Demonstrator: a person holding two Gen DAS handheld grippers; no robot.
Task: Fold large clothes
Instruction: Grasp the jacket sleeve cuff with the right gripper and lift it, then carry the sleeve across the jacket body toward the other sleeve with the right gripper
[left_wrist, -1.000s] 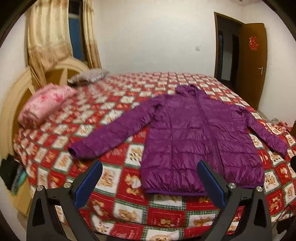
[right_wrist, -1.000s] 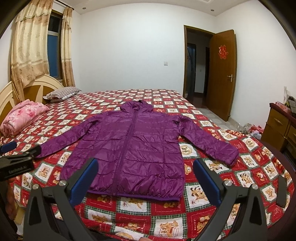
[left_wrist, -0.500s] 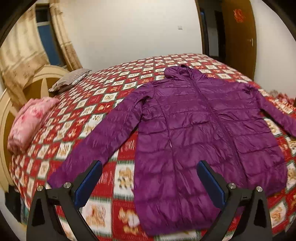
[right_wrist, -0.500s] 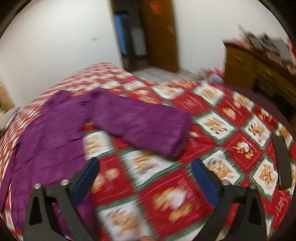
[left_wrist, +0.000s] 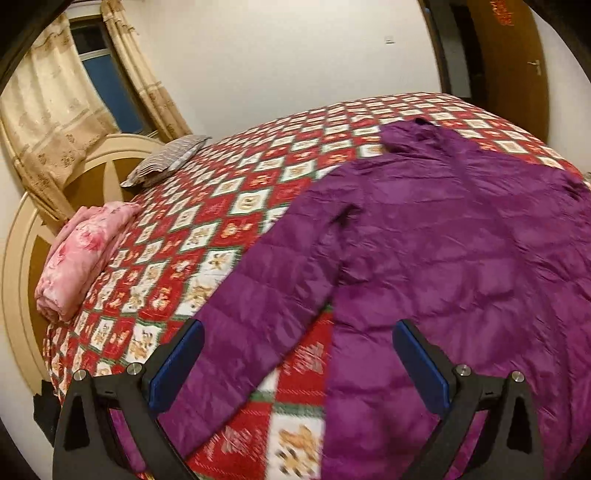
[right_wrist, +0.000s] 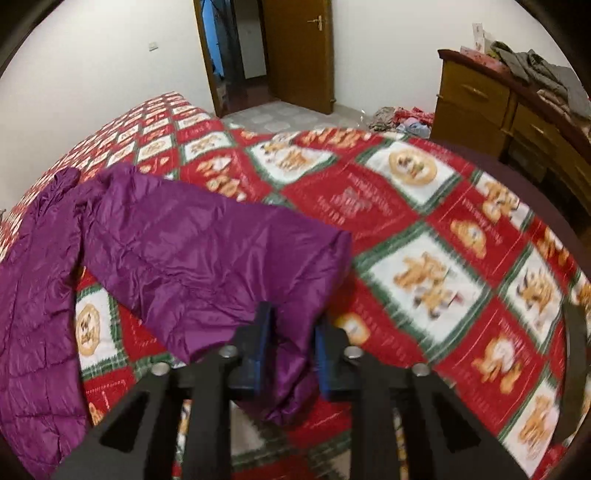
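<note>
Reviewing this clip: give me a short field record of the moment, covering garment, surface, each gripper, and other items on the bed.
garment: purple puffer jacket, spread flat, front up
surface: bed with red patterned quilt
right gripper: jaws closing on the cuff end of the jacket's sleeve; fabric is between the pads
left gripper: jaws wide open, over the other sleeve, not gripping it
other items on bed: folded pink blanket and striped pillow near the headboard
fold progress: none visible yet

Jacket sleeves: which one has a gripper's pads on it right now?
The sleeve in the right wrist view: the right gripper is closing on its cuff, fabric bunched between the pads. The other sleeve lies flat between the left gripper's wide-open jaws, untouched.
</note>
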